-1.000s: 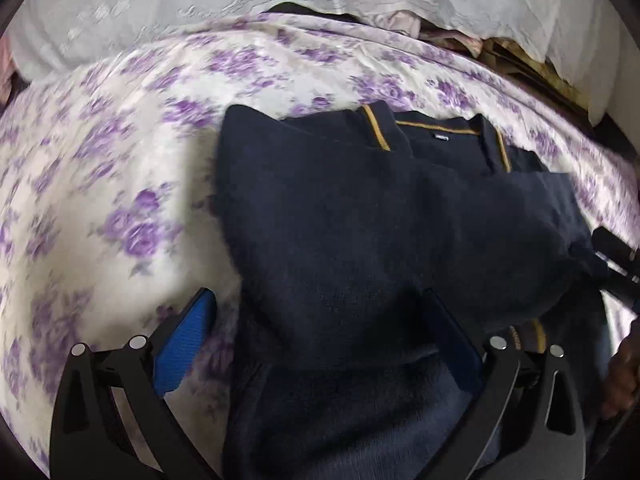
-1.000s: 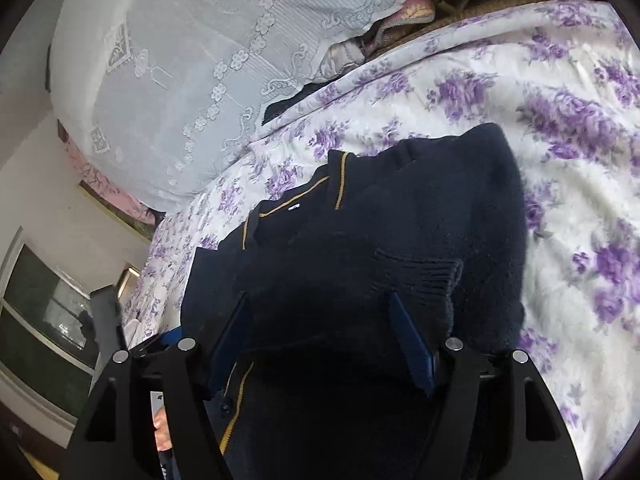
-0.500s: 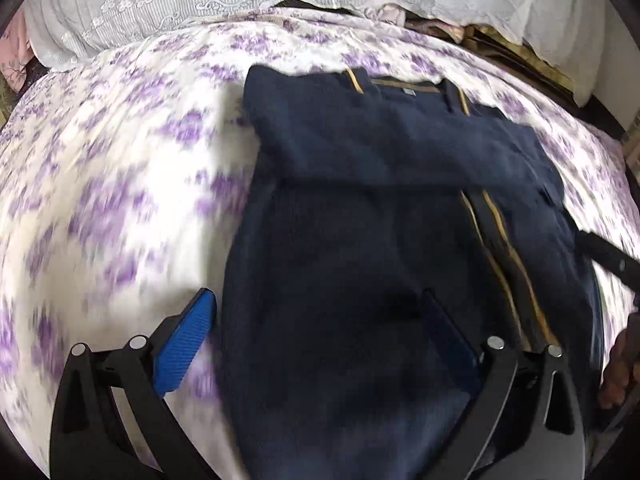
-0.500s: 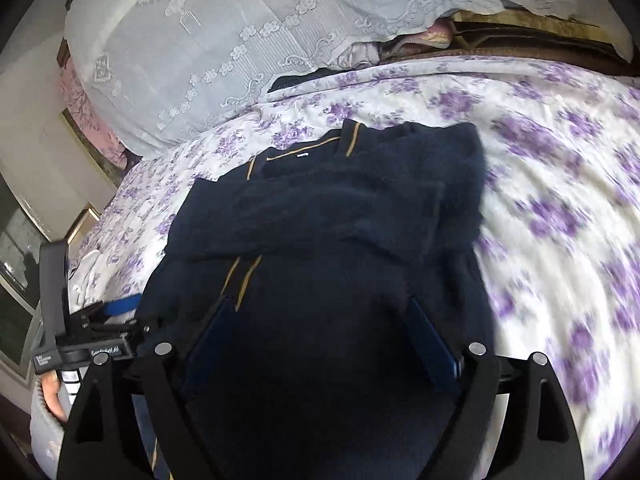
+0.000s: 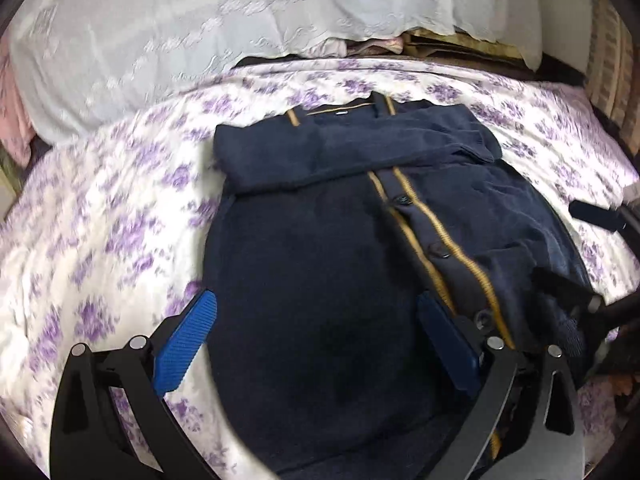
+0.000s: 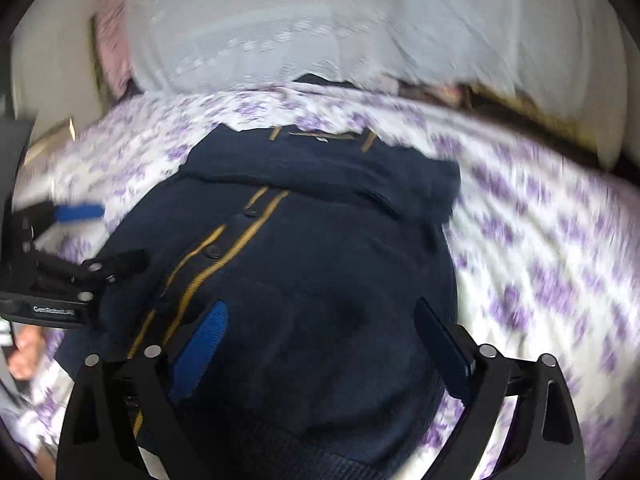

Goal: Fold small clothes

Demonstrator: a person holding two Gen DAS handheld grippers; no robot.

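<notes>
A small navy cardigan [image 5: 320,248] with yellow placket stripes and buttons lies flat on the floral bedsheet [image 5: 100,220], both sleeves folded across its chest. My left gripper [image 5: 316,332] is open and empty above the cardigan's lower left part. My right gripper [image 6: 320,340] is open and empty above its lower right part. The cardigan fills the middle of the right wrist view [image 6: 340,280], where the left gripper [image 6: 80,240] shows at the left edge. The right gripper shows at the right edge of the left wrist view [image 5: 600,264].
A white lace-covered pillow or bolster [image 5: 240,20] lies along the head of the bed behind the cardigan. Pink fabric [image 5: 12,112] sits at the far left. Bare floral sheet [image 6: 540,260] lies on both sides of the garment.
Both grippers have drawn back toward the cardigan's hem after laying the sleeves across the chest. The whole garment now shows, with the placket uncovered.
</notes>
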